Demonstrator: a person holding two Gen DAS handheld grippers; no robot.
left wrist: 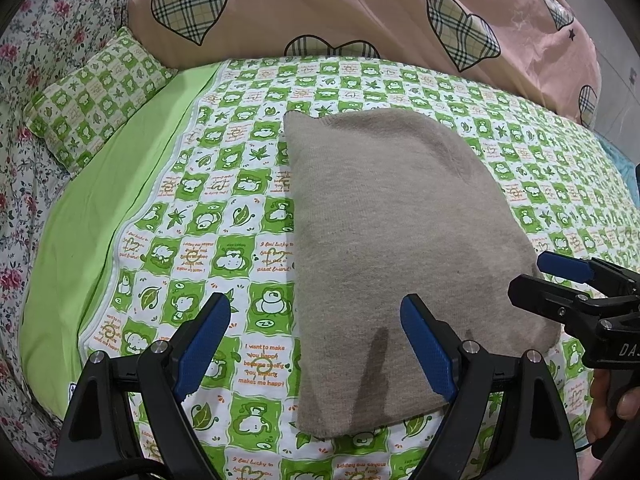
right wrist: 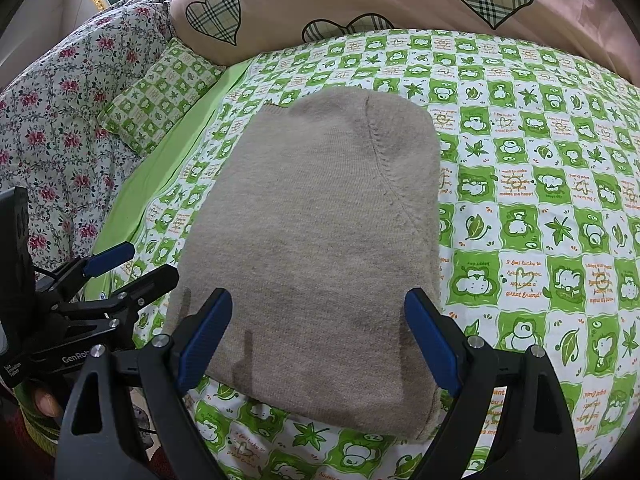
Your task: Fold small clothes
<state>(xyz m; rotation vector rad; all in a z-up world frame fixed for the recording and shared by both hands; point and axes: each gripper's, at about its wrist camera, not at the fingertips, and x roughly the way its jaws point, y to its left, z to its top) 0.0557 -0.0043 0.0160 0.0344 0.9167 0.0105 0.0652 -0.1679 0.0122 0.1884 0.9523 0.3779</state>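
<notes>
A beige knitted garment [left wrist: 400, 248] lies folded into a compact rectangle on the green-and-white checked bedsheet [left wrist: 224, 216]. It also shows in the right wrist view [right wrist: 320, 248], with a seam running down its right side. My left gripper [left wrist: 320, 344] is open and empty, above the garment's near left corner. My right gripper [right wrist: 320, 340] is open and empty, above the garment's near edge. The right gripper also shows at the right of the left wrist view [left wrist: 540, 276], and the left gripper at the left of the right wrist view [right wrist: 136, 264].
A pink duvet with plaid hearts [left wrist: 360, 12] is heaped at the back of the bed. A matching checked pillow [left wrist: 96, 96] and a floral quilt [left wrist: 24, 160] lie at the left. A plain green strip [left wrist: 96, 216] runs along the sheet's left edge.
</notes>
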